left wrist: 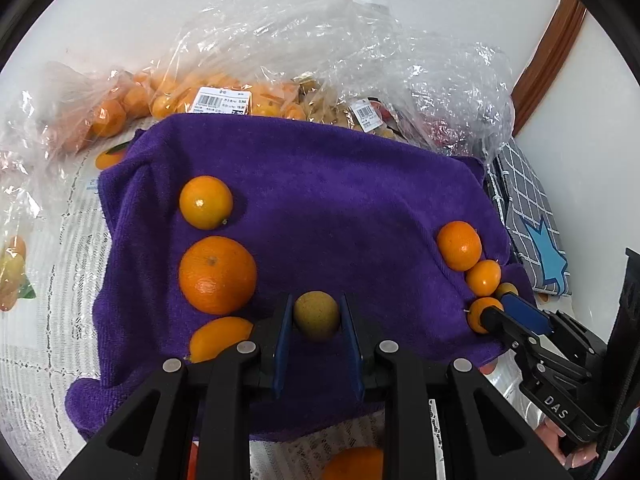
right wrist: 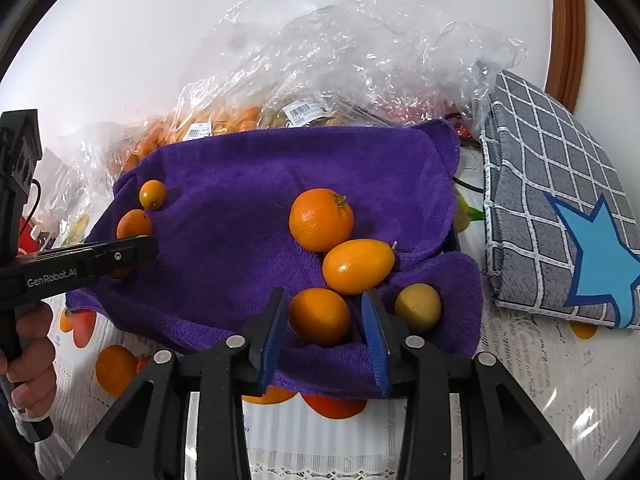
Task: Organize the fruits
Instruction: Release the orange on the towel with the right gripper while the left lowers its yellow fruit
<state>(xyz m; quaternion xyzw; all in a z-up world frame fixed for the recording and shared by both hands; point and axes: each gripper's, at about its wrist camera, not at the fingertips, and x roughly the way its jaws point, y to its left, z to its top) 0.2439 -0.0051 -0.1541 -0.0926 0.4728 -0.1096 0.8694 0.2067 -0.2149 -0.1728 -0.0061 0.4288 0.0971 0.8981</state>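
A purple towel [left wrist: 320, 200] lies on the table and also shows in the right wrist view [right wrist: 248, 184]. My left gripper [left wrist: 317, 316] is shut on a yellow-green round fruit [left wrist: 316, 314] at the towel's near edge. Left of it lie a small orange [left wrist: 205, 202], a big orange [left wrist: 217, 275] and another orange [left wrist: 218, 336]. My right gripper [right wrist: 326, 312] stands open around a small orange fruit [right wrist: 319, 316], with gaps on both sides. Beside it lie an oval kumquat [right wrist: 358, 266], a tangerine [right wrist: 321, 219] and a yellow-green fruit [right wrist: 418, 308].
Clear plastic bags of oranges [left wrist: 168, 96] and other fruit [right wrist: 312, 80] lie behind the towel. A grey checked cloth with a blue star [right wrist: 560, 208] lies on the right. The tablecloth [left wrist: 48, 320] has printed fruit. A white wall stands behind.
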